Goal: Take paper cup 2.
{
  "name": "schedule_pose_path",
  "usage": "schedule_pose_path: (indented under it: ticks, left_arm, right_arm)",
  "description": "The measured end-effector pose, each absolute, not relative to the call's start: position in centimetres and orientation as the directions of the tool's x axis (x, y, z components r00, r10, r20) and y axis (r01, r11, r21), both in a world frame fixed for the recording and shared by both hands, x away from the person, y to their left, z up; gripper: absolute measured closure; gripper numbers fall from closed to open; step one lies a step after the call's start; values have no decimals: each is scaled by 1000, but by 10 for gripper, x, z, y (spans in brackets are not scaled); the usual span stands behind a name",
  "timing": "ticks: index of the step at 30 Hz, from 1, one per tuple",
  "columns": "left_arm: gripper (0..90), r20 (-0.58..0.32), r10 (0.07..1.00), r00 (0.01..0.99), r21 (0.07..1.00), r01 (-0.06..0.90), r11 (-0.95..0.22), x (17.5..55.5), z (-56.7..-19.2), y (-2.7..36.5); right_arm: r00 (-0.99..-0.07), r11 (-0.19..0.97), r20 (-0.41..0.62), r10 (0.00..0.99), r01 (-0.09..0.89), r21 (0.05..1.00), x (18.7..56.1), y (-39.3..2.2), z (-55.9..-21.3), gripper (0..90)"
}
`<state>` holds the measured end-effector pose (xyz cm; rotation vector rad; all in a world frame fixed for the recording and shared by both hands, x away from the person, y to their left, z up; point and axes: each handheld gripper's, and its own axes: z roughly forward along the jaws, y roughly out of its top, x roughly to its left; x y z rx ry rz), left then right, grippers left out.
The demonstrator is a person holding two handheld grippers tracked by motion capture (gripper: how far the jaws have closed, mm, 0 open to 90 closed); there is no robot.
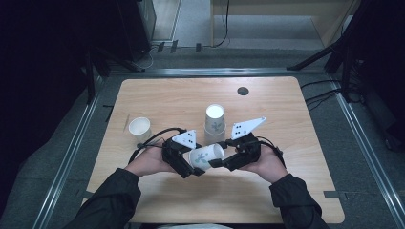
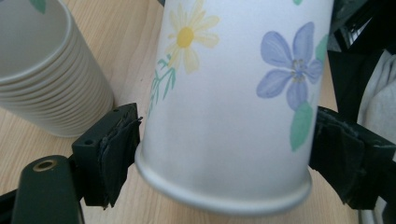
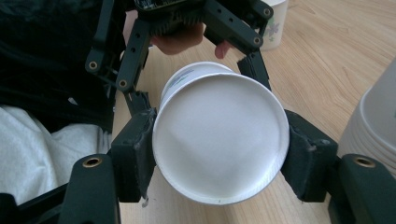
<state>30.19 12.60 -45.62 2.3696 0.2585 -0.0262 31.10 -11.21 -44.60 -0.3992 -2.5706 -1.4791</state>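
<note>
A white paper cup [image 1: 206, 156] printed with flowers lies on its side in the air above the near middle of the wooden table [image 1: 157, 95]. Both grippers hold it, one at each end. My left gripper [image 1: 193, 168] comes in from the left, and in the left gripper view its pads [image 2: 116, 149] press the cup's [image 2: 233, 116] sides near one lip. My right gripper [image 1: 218, 162] comes in from the right. Its pads [image 3: 140, 154] press the cup's [image 3: 219, 140] round end, which faces that camera. Beyond it, the left gripper [image 3: 191, 79] clamps the far end.
An upside-down stack of cups [image 1: 215, 125] stands just behind the grippers, close beside the left jaws [image 2: 46, 79] and at the right edge of the right gripper view [image 3: 373, 126]. A single upright cup [image 1: 139, 128] stands to the left. A black round grommet [image 1: 243, 90] sits at the back.
</note>
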Motion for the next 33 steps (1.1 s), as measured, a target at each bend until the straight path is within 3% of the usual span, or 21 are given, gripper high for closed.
schedule_pose_path:
  ticks: [13, 33]
  left_arm:
    - [211, -117, 177, 977, 731, 206, -650, 302, -454, 134]
    - [244, -117, 171, 978, 706, 203, -679, 303, -456, 133]
  right_arm:
    - [-948, 448, 284, 142, 317, 836, 312, -114, -443, 347]
    - [-951, 474, 275, 143, 310, 825, 311, -112, -446, 344]
